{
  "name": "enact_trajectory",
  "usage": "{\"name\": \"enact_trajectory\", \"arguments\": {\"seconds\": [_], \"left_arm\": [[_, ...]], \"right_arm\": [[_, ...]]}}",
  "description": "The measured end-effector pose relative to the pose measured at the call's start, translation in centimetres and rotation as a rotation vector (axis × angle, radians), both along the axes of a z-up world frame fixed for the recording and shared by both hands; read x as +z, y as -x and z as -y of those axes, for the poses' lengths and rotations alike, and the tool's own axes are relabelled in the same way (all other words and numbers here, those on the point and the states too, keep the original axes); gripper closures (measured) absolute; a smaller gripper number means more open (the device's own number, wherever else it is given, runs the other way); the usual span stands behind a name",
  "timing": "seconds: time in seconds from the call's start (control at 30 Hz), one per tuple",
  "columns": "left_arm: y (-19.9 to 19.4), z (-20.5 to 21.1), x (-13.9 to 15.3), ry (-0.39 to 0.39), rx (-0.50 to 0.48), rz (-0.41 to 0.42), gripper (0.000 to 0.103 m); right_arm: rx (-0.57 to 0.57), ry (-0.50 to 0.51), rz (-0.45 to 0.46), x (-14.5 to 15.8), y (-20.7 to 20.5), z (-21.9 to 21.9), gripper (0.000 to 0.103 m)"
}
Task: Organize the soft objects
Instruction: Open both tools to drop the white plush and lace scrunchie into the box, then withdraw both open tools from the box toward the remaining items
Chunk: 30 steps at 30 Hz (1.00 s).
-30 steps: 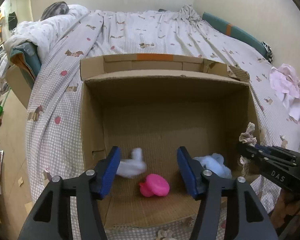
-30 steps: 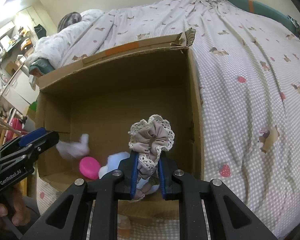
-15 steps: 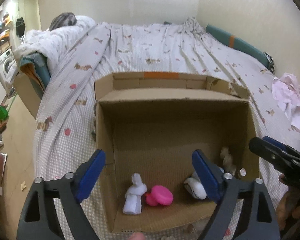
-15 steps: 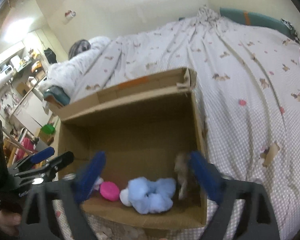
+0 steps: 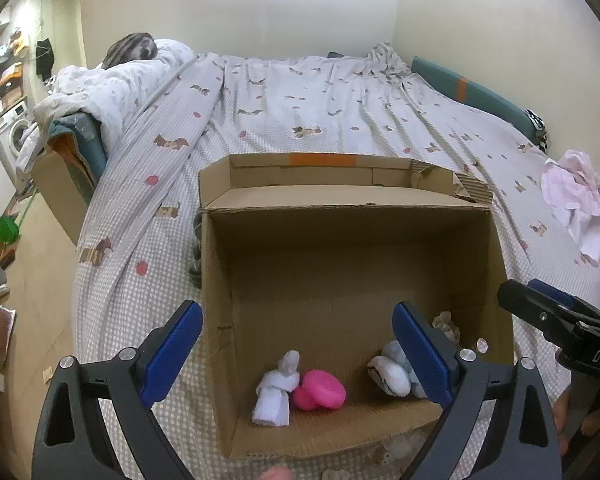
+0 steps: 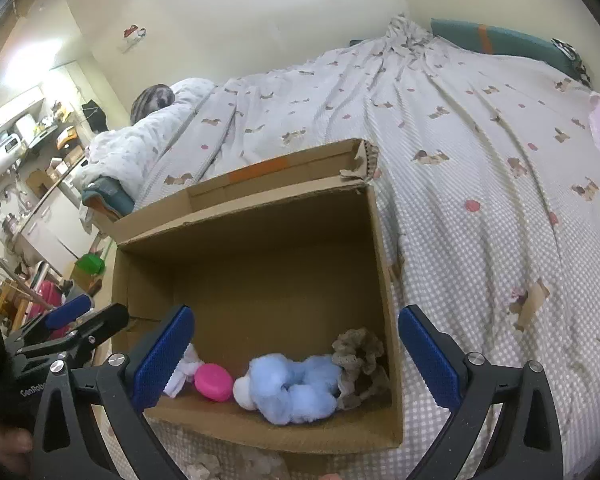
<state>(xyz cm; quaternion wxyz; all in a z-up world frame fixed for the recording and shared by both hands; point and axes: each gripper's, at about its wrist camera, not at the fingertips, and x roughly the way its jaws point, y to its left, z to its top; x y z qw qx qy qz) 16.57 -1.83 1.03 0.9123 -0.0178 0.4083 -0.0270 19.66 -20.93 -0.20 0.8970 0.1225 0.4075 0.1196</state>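
An open cardboard box (image 5: 340,200) (image 6: 384,280) sits on the bed. Inside lie a white cloth bundle (image 5: 275,392) (image 6: 182,372), a pink round object (image 5: 320,390) (image 6: 213,381), a light blue fluffy scrunchie (image 6: 292,388) (image 5: 396,354) and a beige lace scrunchie (image 6: 358,356) (image 5: 446,322). My left gripper (image 5: 298,354) is open and empty above the box's near edge. My right gripper (image 6: 296,360) is open and empty above the near right part of the box; it also shows in the left wrist view (image 5: 556,316).
The bed's patterned sheet (image 5: 300,112) stretches behind the box. A pink cloth (image 5: 580,200) lies at the right. A folded duvet (image 5: 112,88) and another carton (image 5: 56,184) are at the left. A teal bolster (image 5: 472,92) lines the wall.
My right gripper opened and dropped the beige lace scrunchie into the box. The white bundle fell from my left gripper to the box floor. Both grippers pulled back and up.
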Motion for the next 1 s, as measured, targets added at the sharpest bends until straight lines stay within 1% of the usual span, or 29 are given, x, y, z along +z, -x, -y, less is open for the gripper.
{"name": "enact_trajectory", "arguments": {"seconds": [0.33, 0.53, 0.6, 0.73, 1.0], "left_arm": [[2.2, -0.9, 1.0, -0.004, 0.017, -0.009, 0.008], [4.2, -1.9, 1.2, 0.023, 0.054, -0.045, 0.008], [4.8, -2.3, 1.3, 0.034, 0.064, -0.046, 0.008], [5.9, -2.8, 1.4, 0.031, 0.082, -0.049, 0.008], [7.6, -3.4, 0.5, 0.037, 0.107, -0.091, 0.008]], "right_arm": [[-0.018, -0.002, -0.017, 0.4, 1.8, 0.6, 0.000], [0.005, 0.010, -0.028, 0.7, 3.2, 0.1, 0.000], [0.010, 0.018, -0.026, 0.7, 3.8, 0.0, 0.000], [0.004, 0.003, -0.049, 0.4, 4.8, -0.2, 0.000], [0.008, 0.026, -0.069, 0.1, 6.6, -0.4, 0.000]]}}
